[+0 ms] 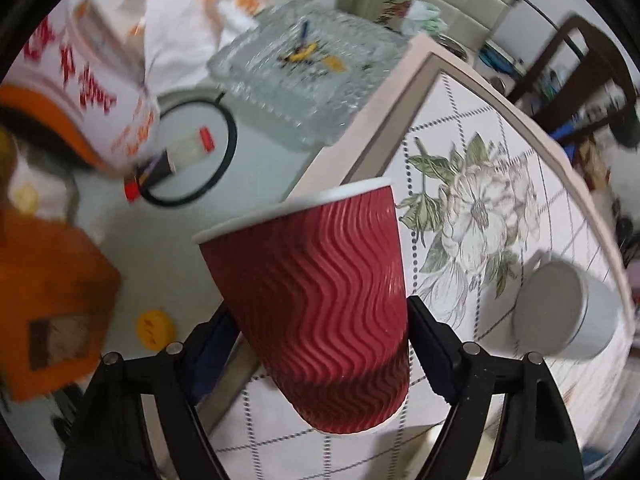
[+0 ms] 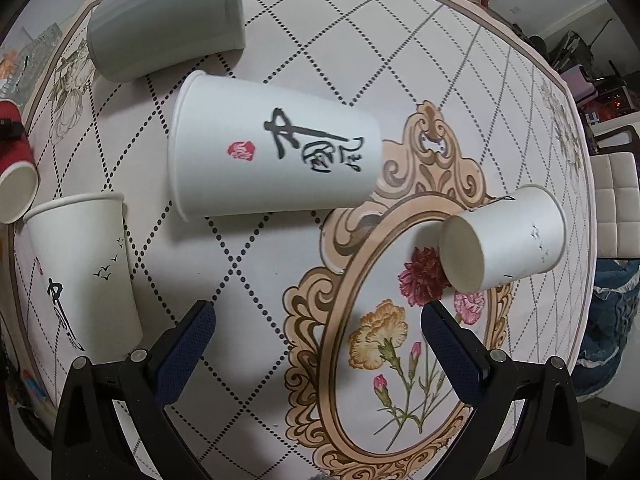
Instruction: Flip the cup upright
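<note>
1. Gripping the red ribbed paper cup point(image 1: 320, 300) low on its body, the left gripper point(image 1: 320, 356) has both fingers pressed against the cup's sides, so it is clamped on the cup.
2. That cup is held rim-up and tilted, its white rim toward the top of the left wrist view and its base nearest the camera, raised over the edge of the patterned surface point(image 1: 480, 128).
3. Blurred clutter sits beyond it: a clear glass dish point(image 1: 304, 76), a white and orange package point(image 1: 88, 92) and a black ring point(image 1: 200, 152).
4. A grey cup point(image 1: 568, 312) lies on its side at the right of that view.
5. The right gripper point(image 2: 318, 344) hangs over the surface with its fingers wide apart and nothing between them.
6. Ahead of it, a large white cup with black calligraphy point(image 2: 276, 152) lies on its side, and a smaller white cup point(image 2: 504, 240) lies on its side to the right, base toward the camera.
7. Another white calligraphy cup point(image 2: 84, 268) stands rim-up at the left, and the grey cup point(image 2: 168, 20) lies on its side at the far edge.
8. The red cup shows at the far left edge of the right wrist view point(image 2: 14, 168).
</note>
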Motion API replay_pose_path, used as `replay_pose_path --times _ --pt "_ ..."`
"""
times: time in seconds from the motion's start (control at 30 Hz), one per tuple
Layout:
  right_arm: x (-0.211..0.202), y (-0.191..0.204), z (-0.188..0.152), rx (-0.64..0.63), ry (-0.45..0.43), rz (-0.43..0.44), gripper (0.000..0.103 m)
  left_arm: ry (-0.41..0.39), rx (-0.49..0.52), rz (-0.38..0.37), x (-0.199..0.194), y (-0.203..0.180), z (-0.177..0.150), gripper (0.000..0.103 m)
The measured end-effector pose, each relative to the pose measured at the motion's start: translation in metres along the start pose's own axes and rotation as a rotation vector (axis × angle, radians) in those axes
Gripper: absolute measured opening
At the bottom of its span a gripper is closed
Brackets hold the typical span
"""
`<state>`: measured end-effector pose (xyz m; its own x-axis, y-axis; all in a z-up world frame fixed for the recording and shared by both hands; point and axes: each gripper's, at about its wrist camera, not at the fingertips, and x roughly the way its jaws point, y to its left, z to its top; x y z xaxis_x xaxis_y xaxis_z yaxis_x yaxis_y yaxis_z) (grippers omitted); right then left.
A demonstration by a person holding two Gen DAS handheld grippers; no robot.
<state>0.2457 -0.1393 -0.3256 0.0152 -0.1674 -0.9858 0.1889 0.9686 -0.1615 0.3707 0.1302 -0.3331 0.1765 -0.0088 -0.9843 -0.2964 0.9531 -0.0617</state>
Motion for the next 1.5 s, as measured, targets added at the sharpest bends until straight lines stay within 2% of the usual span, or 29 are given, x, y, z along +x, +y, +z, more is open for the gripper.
replay_pose_path --times 0.13,0.37,0.53,0.8,1.0,1.23,1.37,1.5 --pt "-0.005 -0.012 -0.004 0.017 -0.017 -0.003 0.103 -0.066 0.129 0.060 -0.018 -0.011 -0.008 0.080" --pt "-0.023 -0.032 -0.019 0.038 -0.057 -0.003 0.103 -0.197 0.244 0.115 -0.068 -0.014 -0.033 0.080" --pt "-0.036 -0.047 -0.043 0.045 -0.080 0.008 0.103 -0.244 0.290 0.123 -0.102 -0.019 -0.071 0.080" --pt "-0.045 -0.090 -0.084 0.067 -0.102 0.064 0.103 -0.262 0.354 0.145 -0.148 -0.036 -0.149 0.080" --pt "-0.041 -0.130 -0.109 0.095 -0.106 0.084 0.103 -0.227 0.451 0.123 -0.153 -0.070 -0.221 0.080" --pt "-0.018 -0.172 -0.138 0.144 -0.067 0.068 0.103 -0.064 0.614 0.076 -0.107 -0.119 -0.308 0.080" --pt "0.001 -0.196 -0.153 0.170 -0.029 0.043 0.103 -0.002 0.687 0.077 -0.074 -0.143 -0.338 0.079" --pt "0.018 -0.214 -0.162 0.186 0.007 0.022 0.103 0.051 0.712 0.067 -0.049 -0.157 -0.351 0.080"
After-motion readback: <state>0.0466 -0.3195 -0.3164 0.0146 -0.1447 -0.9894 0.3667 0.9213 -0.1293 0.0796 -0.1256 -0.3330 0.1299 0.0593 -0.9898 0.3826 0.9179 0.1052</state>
